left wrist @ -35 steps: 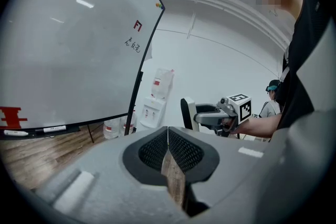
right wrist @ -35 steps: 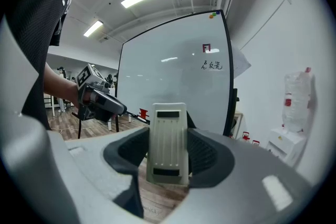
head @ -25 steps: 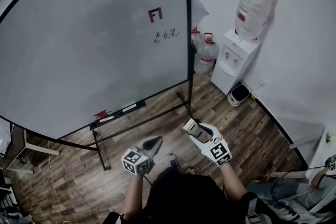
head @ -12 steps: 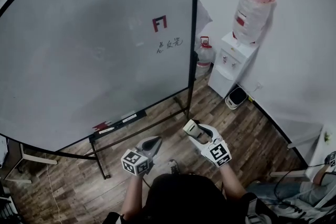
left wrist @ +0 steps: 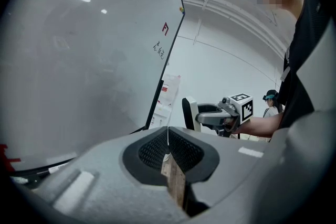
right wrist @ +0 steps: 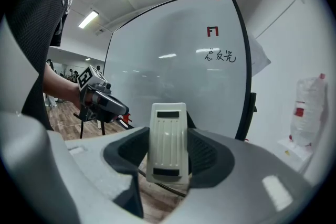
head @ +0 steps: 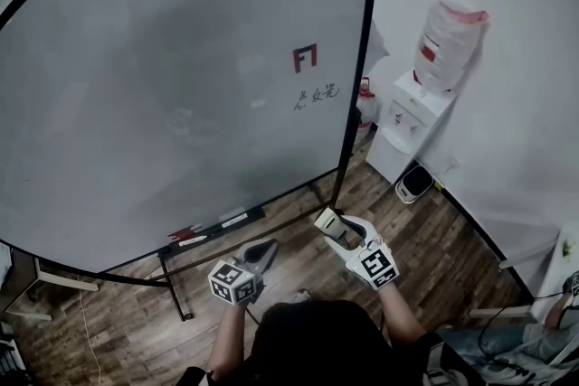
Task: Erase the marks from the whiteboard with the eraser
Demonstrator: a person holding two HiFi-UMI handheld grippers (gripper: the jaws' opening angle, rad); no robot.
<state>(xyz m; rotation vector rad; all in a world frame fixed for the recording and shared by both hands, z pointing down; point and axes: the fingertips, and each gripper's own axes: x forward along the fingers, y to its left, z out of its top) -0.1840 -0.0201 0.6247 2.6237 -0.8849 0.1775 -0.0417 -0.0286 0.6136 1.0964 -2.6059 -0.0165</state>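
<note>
Forearms (head: 229, 334) reach out low from the person's body, holding both grippers above the wooden floor (head: 425, 240). The left gripper (head: 265, 248) has its jaws pressed together with nothing between them. Just beside it but not touching, the right gripper (head: 329, 222) is clamped on the cream eraser (right wrist: 167, 141), which stands upright between the jaws. Ahead, the whiteboard (head: 163, 104) rises on a black stand, with a tray (head: 217, 221) of small items along its bottom edge. The eraser is short of the board and does not touch it. The marks, a red logo (head: 305, 58) above black handwriting (head: 316, 94), sit near the board's right edge, high above the eraser. Past that edge a water dispenser (head: 403, 131) stands against the wall.
</note>
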